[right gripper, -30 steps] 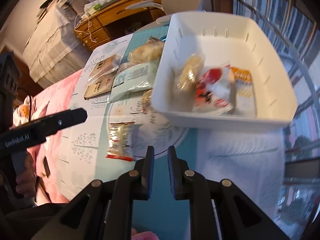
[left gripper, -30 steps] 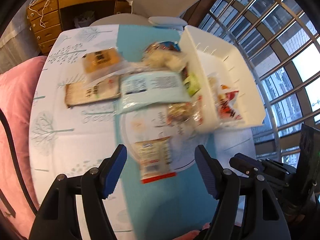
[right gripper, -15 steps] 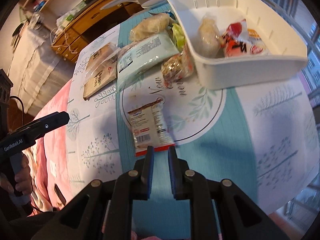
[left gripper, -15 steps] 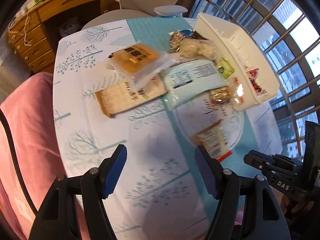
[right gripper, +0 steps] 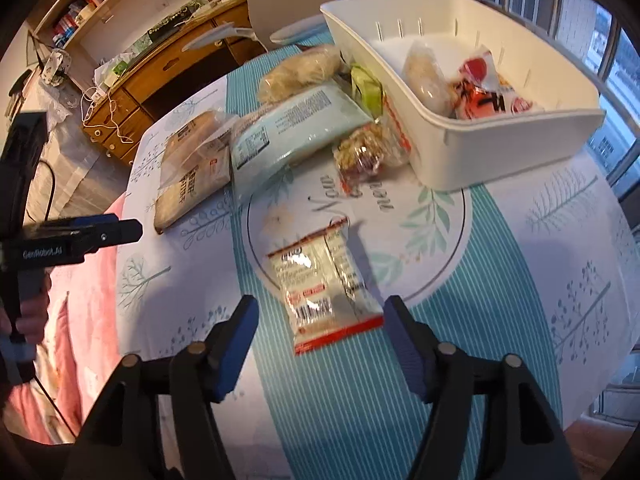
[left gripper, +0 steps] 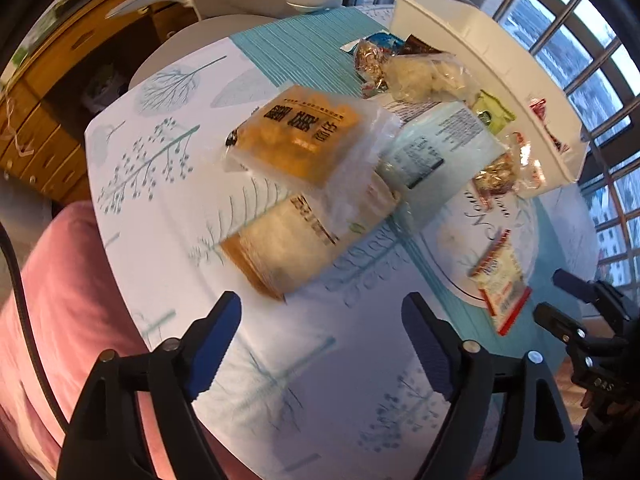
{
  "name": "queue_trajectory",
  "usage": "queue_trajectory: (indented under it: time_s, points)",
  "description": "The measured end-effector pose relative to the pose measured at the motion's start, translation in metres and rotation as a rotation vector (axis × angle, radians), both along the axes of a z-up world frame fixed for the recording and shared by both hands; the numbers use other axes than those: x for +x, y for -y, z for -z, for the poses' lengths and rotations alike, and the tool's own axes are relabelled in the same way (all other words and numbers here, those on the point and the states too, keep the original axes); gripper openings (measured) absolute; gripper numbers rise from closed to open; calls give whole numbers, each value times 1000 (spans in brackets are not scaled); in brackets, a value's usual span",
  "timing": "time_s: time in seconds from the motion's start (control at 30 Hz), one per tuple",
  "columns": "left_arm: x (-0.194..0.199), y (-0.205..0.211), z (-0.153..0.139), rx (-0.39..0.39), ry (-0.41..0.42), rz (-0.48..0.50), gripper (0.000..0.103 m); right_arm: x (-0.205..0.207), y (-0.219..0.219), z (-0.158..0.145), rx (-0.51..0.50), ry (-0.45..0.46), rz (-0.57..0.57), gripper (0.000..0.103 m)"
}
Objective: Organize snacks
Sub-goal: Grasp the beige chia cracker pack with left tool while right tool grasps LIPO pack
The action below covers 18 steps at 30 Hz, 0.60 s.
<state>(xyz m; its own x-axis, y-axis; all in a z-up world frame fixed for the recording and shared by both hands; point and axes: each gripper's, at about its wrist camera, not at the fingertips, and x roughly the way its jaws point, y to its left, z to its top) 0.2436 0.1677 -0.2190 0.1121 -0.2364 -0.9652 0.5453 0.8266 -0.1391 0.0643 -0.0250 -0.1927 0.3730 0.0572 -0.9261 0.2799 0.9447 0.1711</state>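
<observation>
— Both tongs have just swung wider and dropped nearer the table [right gripper: 520, 240]; left tongs [left gripper: 322, 344] gape over bare cloth, right tongs [right gripper: 318, 340] straddle the red-edged packet [right gripper: 324, 292], not pinching it.

— And the white bin [right gripper: 520, 136]?

— On the table's right: a pale bun bag [right gripper: 426, 76] and red wrappers [right gripper: 480, 92]. Its far corner is cut off; labels blur.

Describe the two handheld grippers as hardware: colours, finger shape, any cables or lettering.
Both look alike. The left gripper and the right gripper have black linkage arms with silver pivot pins and blue ribbed pads. Seen from the right wrist, the left gripper's black body carries white lettering that looks like "GenRobot.AI", with a black cable trailing below. The right one's body shows small white letters, too blurred to read.
</observation>
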Motion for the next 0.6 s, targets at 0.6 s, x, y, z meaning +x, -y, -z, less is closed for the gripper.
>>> queue_trajectory:
  time_s: [0.6]
  points:
    - [34,32,50,91,-13,156,89,22,-25,31,-174,-52,-99,78]
